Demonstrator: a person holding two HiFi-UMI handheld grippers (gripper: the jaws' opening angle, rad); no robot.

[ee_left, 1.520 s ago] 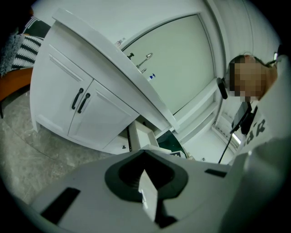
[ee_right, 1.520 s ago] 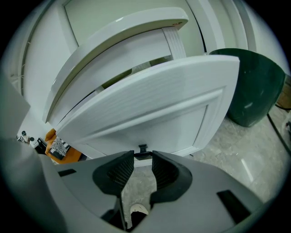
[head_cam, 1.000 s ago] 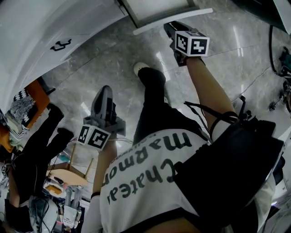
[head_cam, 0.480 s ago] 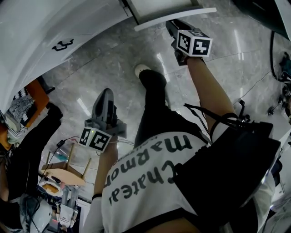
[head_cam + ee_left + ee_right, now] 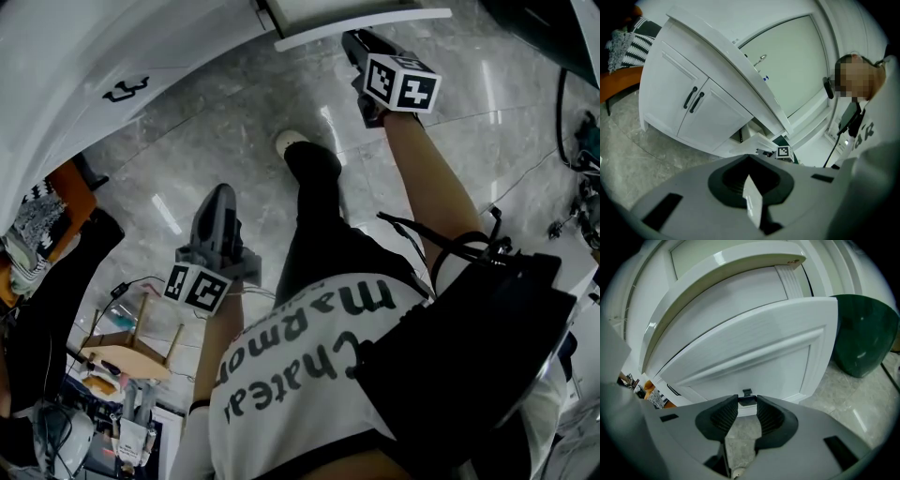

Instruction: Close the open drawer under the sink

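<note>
Grey marble floor [image 5: 187,159] lies below the white panelled drawer [image 5: 754,352], which stands pulled out. The right gripper [image 5: 747,404] has its 2 jaws apart, with the drawer's small dark handle [image 5: 747,397] at their tips. The left gripper [image 5: 750,176], well apart, has its jaws together.

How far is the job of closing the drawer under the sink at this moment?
Done: nothing yet. The drawer is open, its front standing out from the cabinet.
In hand: the right tongs are open at the drawer's handle, their pads not pressing it.
Left: push the drawer fully in. The left tongs hang shut over the floor, away from the drawer.
</note>
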